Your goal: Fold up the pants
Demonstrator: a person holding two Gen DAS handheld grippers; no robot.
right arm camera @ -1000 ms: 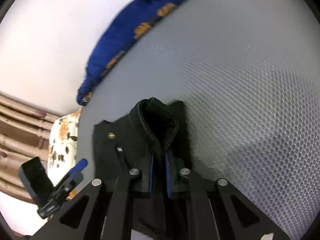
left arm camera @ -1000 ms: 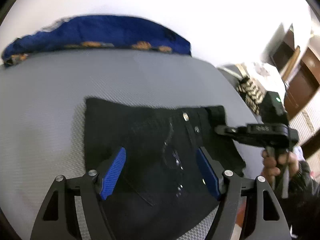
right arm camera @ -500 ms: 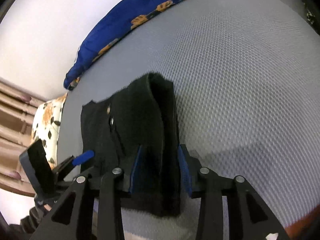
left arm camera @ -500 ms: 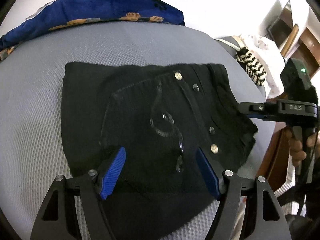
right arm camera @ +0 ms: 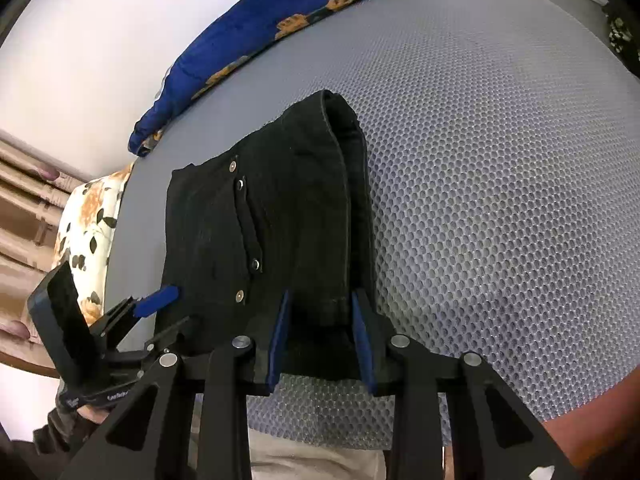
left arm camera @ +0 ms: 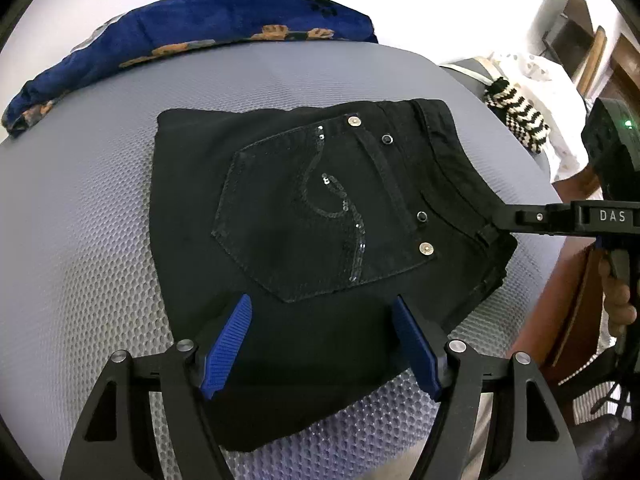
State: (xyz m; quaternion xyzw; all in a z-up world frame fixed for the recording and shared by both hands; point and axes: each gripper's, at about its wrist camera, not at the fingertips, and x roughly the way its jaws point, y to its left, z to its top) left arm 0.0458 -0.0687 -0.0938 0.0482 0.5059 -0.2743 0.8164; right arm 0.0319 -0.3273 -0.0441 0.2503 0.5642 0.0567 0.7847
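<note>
The black pants (left arm camera: 304,216) lie folded into a compact stack on the grey mesh bed surface (left arm camera: 80,216), back pocket with sequins facing up. My left gripper (left arm camera: 322,340) is open, its blue pads over the stack's near edge, holding nothing. My right gripper (right arm camera: 322,336) is open, its blue pads either side of the waistband end of the pants (right arm camera: 280,216). In the left wrist view the right gripper (left arm camera: 502,218) reaches in from the right to the waistband corner. The left gripper (right arm camera: 160,298) shows at lower left of the right wrist view.
A blue pillow with orange print (left arm camera: 192,48) lies along the far edge of the bed against a white wall. A black-and-white striped cloth (left arm camera: 516,116) and white fabric sit off the right side. A floral pillow (right arm camera: 88,224) lies at the left.
My right gripper has opened from shut on the waistband and let the fold go. The pants now lie flat. My left gripper has drawn back toward the stack's near edge, still open.
</note>
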